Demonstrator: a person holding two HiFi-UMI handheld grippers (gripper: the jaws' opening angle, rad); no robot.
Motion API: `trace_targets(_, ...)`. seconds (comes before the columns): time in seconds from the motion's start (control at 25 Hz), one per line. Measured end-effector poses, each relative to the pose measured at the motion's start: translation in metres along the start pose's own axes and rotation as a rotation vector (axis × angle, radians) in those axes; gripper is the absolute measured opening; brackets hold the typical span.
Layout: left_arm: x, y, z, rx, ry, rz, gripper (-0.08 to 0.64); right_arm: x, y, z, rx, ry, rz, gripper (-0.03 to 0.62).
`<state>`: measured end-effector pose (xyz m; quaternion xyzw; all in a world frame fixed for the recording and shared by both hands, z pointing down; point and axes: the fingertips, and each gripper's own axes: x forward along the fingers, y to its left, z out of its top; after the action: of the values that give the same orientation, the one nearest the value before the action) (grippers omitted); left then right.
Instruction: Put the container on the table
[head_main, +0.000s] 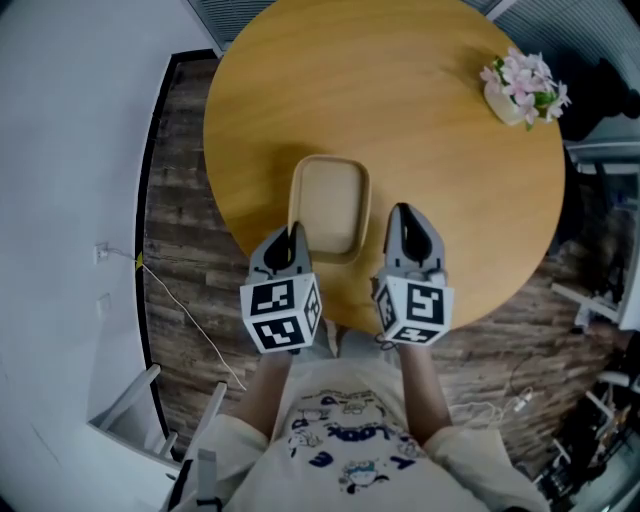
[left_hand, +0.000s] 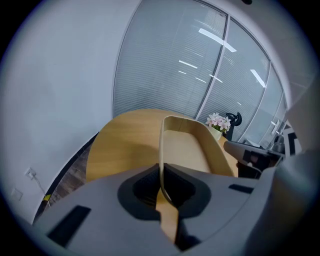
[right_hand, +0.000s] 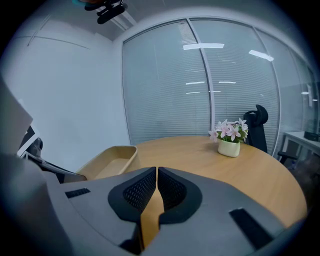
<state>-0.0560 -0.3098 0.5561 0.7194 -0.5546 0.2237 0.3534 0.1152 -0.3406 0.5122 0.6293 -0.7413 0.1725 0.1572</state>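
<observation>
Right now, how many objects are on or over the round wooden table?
2. A tan rectangular container at the near edge, its rim clamped by the left gripper; a white pot of pink flowers at the far right. Nothing seems hidden.

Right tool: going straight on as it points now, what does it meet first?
Nothing near, it seems. The right tool, shut and empty, points over bare table, between the container at its left and the flower pot at its right. The way looks free to the far edge.
</observation>
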Motion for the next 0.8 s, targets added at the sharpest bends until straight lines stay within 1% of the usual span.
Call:
trace_targets(0.52, 0.051, 0.007, -0.037, 0.027, 0.121, 0.01, 0.009, 0.018, -0.013, -0.05, 0.03, 0.108, -0.027, 0.011)
trace_targets(0.8, 0.072, 0.013, -0.061, 0.075, 0.177, 0.04, 0.009, 0.019, -0.013, -0.06, 0.037, 0.129, -0.024, 0.011)
